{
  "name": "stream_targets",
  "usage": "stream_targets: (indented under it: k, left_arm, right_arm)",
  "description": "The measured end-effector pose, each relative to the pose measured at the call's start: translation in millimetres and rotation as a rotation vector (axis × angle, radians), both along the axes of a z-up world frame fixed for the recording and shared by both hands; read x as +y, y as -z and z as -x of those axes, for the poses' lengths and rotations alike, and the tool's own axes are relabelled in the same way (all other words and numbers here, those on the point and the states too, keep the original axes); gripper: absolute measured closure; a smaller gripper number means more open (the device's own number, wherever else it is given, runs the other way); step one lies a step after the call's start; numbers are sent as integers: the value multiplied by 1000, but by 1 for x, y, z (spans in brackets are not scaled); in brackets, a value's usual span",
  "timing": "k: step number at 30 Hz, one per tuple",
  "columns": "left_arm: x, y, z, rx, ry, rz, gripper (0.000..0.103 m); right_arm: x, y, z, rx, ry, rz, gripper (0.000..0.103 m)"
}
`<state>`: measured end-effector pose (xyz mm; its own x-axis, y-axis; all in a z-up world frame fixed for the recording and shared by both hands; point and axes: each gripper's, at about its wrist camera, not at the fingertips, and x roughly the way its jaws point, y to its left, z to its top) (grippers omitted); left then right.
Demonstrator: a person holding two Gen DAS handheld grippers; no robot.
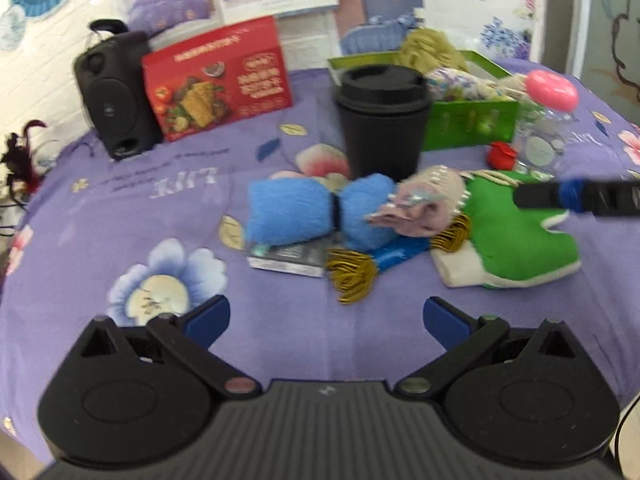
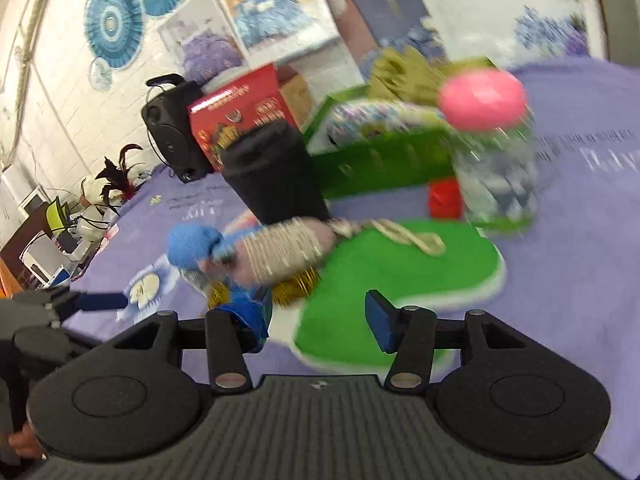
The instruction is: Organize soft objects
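A fluffy blue soft toy [image 1: 316, 210] lies mid-table on the purple cloth, a pink beaded soft item [image 1: 424, 204] rests against it, and a green-and-white soft piece [image 1: 516, 236] lies to their right. My left gripper [image 1: 326, 320] is open and empty, short of this pile. My right gripper [image 2: 320, 316] is open just above the green piece [image 2: 400, 264], beside the pink item [image 2: 288, 252] and the blue toy [image 2: 192, 246]. Its finger [image 1: 576, 198] reaches in from the right in the left wrist view. A green box [image 1: 468, 116] behind holds several soft things.
A black lidded cup [image 1: 382, 120] stands right behind the pile. A clear jar with a pink lid [image 1: 546, 124] and a small red object [image 1: 500, 156] stand to the right. A red carton [image 1: 218, 80] and a black speaker [image 1: 114, 92] stand back left. Gold tassels [image 1: 352, 272] and a small packet [image 1: 288, 258] lie under the toys.
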<state>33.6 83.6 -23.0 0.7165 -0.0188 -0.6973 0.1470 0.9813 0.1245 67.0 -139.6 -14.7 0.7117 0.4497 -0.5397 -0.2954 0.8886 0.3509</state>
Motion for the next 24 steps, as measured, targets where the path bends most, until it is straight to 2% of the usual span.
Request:
stream_targets:
  k: [3, 6, 11, 16, 18, 21, 22, 24]
  left_arm:
    - [15, -4, 2, -21, -41, -19, 0]
    - [33, -4, 1, -6, -70, 9, 0]
    - [49, 1, -5, 20, -107, 40, 0]
    - [47, 2, -10, 28, -88, 58, 0]
    - [39, 2, -11, 28, -66, 55, 0]
    - [26, 2, -13, 35, -33, 57, 0]
    - [22, 1, -13, 33, -20, 60, 0]
    - [13, 0, -13, 26, 0, 60, 0]
  right_arm:
    - [29, -8, -35, -15, -57, 42, 66]
    - [53, -5, -63, -5, -95, 109, 66]
    - [66, 13, -82, 29, -113, 206, 66]
    - [32, 8, -50, 55, -115, 210, 64]
    - [15, 6, -26, 73, -103, 266, 64]
    - [-9, 11, 7, 126, -40, 437, 64]
    - [-17, 10, 18, 127, -16, 457, 64]
    - [-29, 1, 32, 115, 25, 432, 64]
